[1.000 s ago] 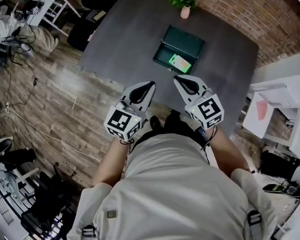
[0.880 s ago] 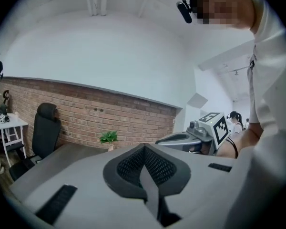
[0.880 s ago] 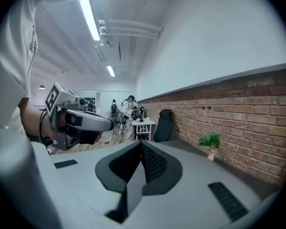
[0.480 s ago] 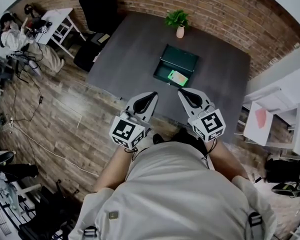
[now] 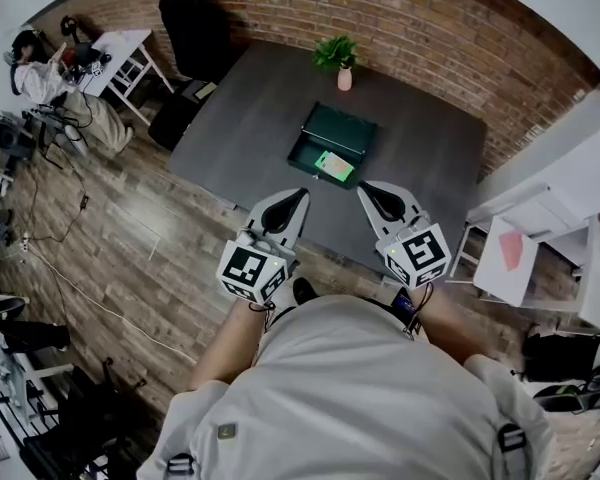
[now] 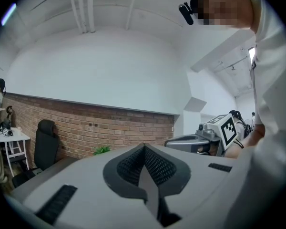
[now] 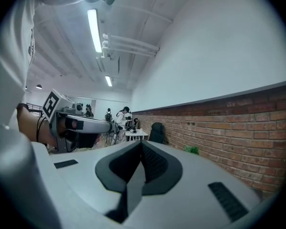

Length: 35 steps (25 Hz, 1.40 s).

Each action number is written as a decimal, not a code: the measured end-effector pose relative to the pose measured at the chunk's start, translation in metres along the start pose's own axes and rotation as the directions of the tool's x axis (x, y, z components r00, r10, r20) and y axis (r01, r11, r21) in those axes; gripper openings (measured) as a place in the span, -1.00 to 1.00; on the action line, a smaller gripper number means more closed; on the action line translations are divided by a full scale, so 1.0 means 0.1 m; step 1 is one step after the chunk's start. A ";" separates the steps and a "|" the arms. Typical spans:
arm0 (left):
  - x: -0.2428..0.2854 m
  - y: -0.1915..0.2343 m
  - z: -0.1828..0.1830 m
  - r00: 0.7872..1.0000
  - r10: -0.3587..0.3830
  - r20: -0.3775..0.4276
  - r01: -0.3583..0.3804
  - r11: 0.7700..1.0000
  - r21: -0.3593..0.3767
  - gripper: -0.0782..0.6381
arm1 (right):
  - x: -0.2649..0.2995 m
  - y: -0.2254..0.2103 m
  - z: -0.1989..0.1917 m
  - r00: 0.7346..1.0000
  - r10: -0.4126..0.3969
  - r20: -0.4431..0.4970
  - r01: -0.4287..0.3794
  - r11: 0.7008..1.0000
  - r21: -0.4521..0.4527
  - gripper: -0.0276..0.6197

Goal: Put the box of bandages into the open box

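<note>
One bandage box (image 5: pixel 333 166) inside open box (image 5: pixel 306 154), head view only.

no readable text anywhere

left tool (image 5: pixel 289 206): jaws together | right tool (image 5: pixel 378 199): jaws together (both empty, raised)

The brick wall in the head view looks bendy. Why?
Head view: the wide lens bows the brick wall and the edges of the table. Left gripper view: dark rounded corners, a mosaic patch laid over a face. Right gripper view: the ceiling lamp glares white.
</note>
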State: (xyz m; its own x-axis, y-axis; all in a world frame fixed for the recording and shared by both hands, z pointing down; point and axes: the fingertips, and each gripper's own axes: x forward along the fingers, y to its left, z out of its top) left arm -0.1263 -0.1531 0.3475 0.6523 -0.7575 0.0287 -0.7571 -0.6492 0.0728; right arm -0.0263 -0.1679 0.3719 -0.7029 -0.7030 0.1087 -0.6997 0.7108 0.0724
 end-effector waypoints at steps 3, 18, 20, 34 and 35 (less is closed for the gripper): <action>0.09 -0.28 0.01 1.000 0.023 0.010 -0.023 1.000 0.011 -0.74 | -0.33 -0.15 -0.04 1.000 0.008 0.004 -0.008 1.000 -0.004 -0.85; -0.14 -1.43 -0.32 0.992 0.119 -0.030 -0.120 0.993 -0.016 -0.74 | -1.50 -0.13 -0.38 0.993 0.115 0.002 -0.115 0.993 0.012 -0.85; -0.24 -1.47 -0.31 0.993 0.114 -0.027 -0.115 0.993 -0.015 -0.74 | -1.58 -0.06 -0.36 0.994 0.107 0.005 -0.107 0.994 -0.001 -0.85; -1.08 -1.62 -0.24 0.999 0.013 -0.044 -0.013 1.000 -0.006 -0.74 | -2.01 0.76 -0.28 1.000 -0.015 0.004 0.015 1.000 0.010 -0.85; -1.17 -1.63 -0.23 0.999 0.011 -0.042 -0.011 1.000 -0.006 -0.74 | -2.03 0.85 -0.27 1.000 -0.019 0.005 0.019 1.000 0.009 -0.85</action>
State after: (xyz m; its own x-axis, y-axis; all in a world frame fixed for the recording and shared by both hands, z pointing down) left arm -0.0780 0.0429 0.3547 0.6451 -0.7608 0.0713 -0.7640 -0.6404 0.0784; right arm 0.0606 0.0357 0.3824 -0.6897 -0.7168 0.1025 -0.7143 0.6967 0.0654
